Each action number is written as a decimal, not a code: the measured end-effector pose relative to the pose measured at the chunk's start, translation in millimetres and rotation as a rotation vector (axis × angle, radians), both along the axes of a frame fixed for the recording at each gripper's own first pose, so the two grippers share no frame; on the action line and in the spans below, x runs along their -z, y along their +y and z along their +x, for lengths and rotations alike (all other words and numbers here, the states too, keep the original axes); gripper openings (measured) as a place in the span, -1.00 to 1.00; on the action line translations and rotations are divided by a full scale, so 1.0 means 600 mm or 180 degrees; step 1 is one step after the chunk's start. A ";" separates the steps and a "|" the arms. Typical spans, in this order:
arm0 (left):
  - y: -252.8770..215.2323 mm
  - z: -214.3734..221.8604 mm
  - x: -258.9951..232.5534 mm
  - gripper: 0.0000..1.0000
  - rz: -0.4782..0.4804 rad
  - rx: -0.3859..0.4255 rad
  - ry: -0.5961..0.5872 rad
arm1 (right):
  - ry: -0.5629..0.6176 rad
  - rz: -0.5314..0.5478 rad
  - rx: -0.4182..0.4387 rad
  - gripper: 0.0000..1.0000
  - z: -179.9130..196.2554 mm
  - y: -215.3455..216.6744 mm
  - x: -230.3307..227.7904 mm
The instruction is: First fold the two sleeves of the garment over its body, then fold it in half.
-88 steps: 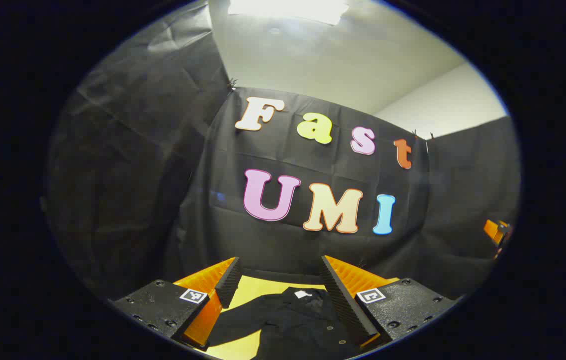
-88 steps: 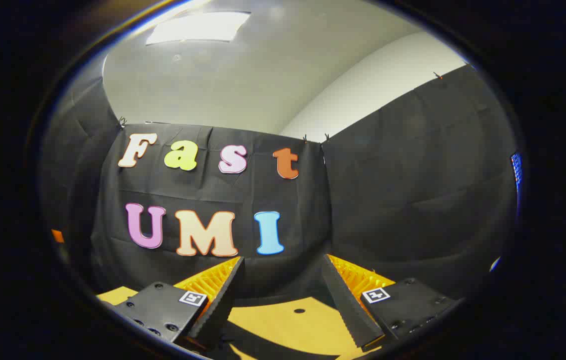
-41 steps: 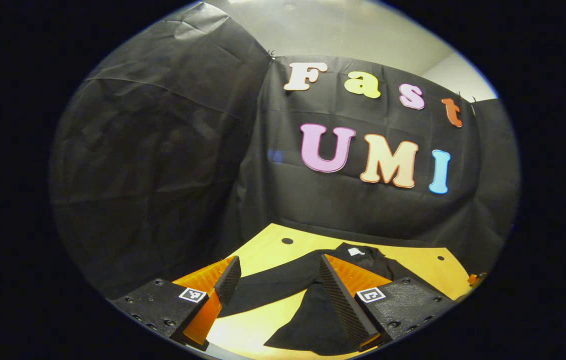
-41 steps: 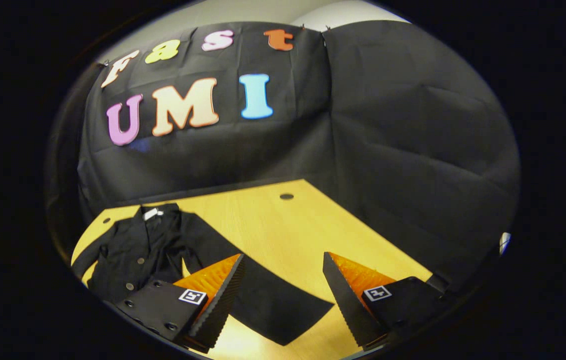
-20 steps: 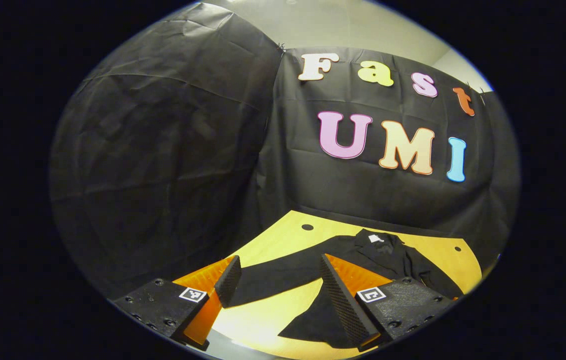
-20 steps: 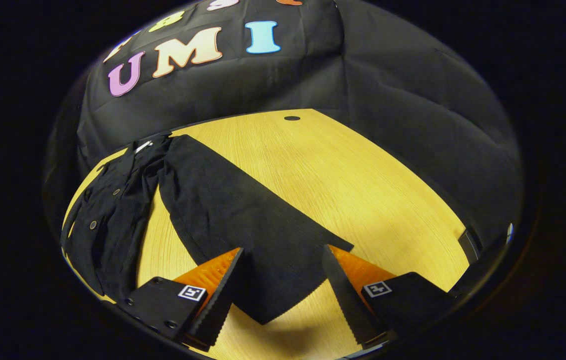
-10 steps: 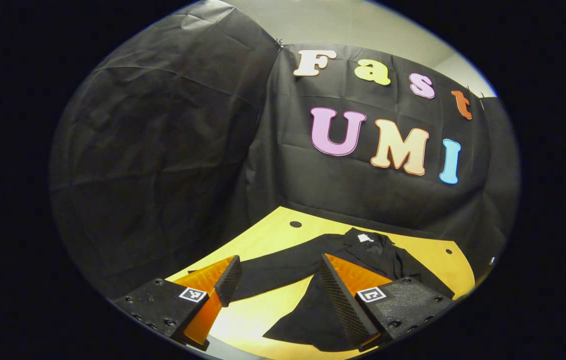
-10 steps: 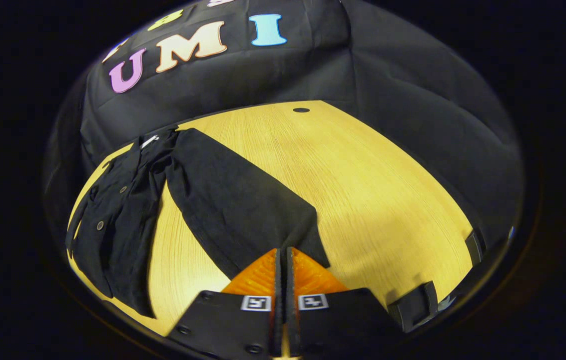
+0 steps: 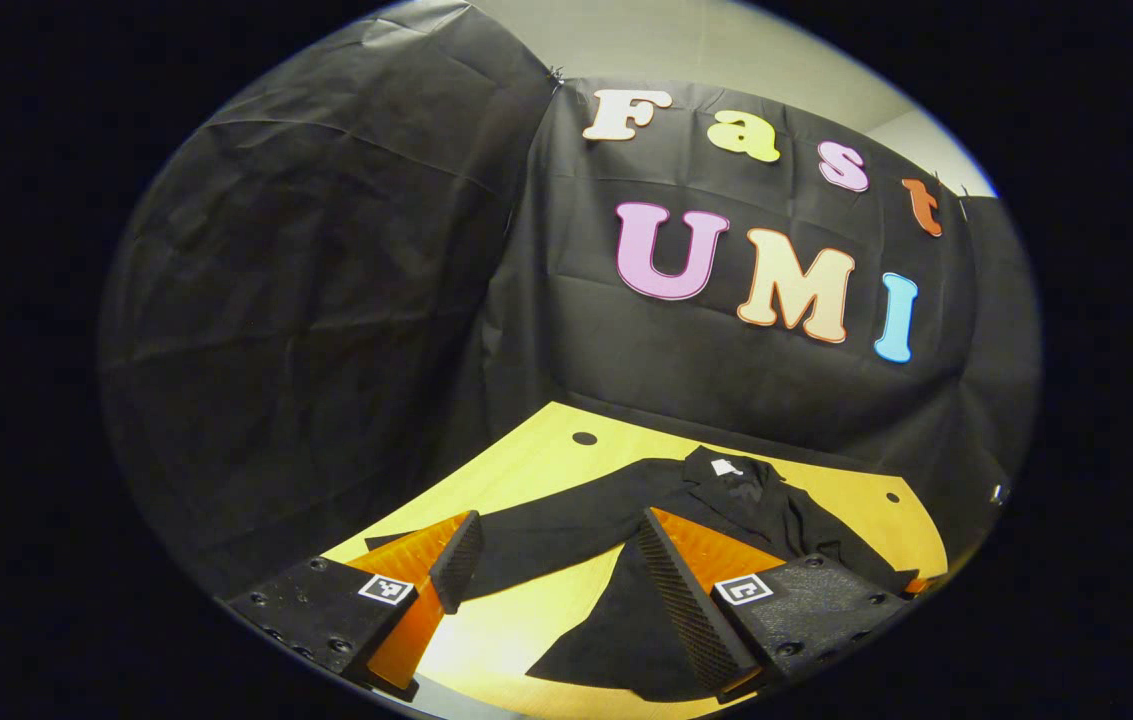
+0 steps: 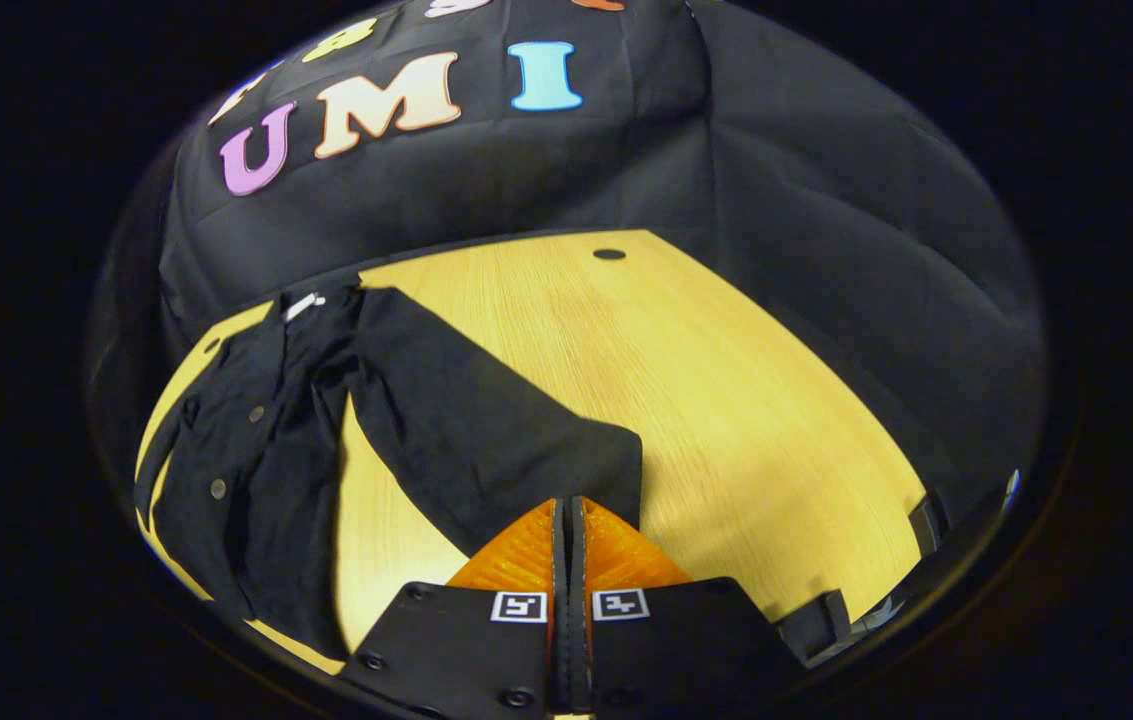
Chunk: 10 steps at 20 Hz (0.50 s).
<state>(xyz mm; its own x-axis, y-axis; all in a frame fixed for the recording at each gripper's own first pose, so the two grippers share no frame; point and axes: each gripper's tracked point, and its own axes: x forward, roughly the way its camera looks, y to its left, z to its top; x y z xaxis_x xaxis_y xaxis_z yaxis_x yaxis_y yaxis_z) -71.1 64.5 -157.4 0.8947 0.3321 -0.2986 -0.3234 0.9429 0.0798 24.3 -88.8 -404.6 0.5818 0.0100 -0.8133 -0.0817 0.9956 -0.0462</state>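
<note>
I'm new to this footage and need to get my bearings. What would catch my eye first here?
A black garment lies spread on the yellow wooden table, collar toward the back wall, one sleeve stretched out to the side. In the right gripper view, the right gripper is shut on that sleeve's end. In the left gripper view, the left gripper is open above the other sleeve, not gripping it.

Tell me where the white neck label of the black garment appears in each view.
Left gripper view: the white label is right of centre, at the far end of the garment.
Right gripper view: the label is at upper left, near the table's far edge.
Shared landmark: the round hole in the table.
</note>
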 end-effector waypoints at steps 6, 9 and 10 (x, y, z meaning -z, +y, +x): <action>0.035 0.010 0.018 0.86 0.0001 0.0031 0.0123 | -0.0486 0.0229 -0.0276 -0.95 0.119 0.124 -0.111; 0.049 0.022 0.024 0.83 0.0039 0.0096 0.0183 | -0.0634 0.0385 -0.0457 -0.95 0.161 0.214 -0.154; 0.051 0.026 0.029 0.83 0.0036 0.0125 0.0215 | -0.0662 0.0439 -0.0507 -0.95 0.175 0.249 -0.166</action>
<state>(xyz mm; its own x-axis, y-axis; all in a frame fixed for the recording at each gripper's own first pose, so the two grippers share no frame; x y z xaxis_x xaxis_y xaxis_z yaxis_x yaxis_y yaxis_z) -55.6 95.0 -174.7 0.8851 0.3008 -0.3551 -0.2796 0.9537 0.1109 129.2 60.3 -304.7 0.7182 0.2167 -0.6613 -0.2405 0.9690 0.0564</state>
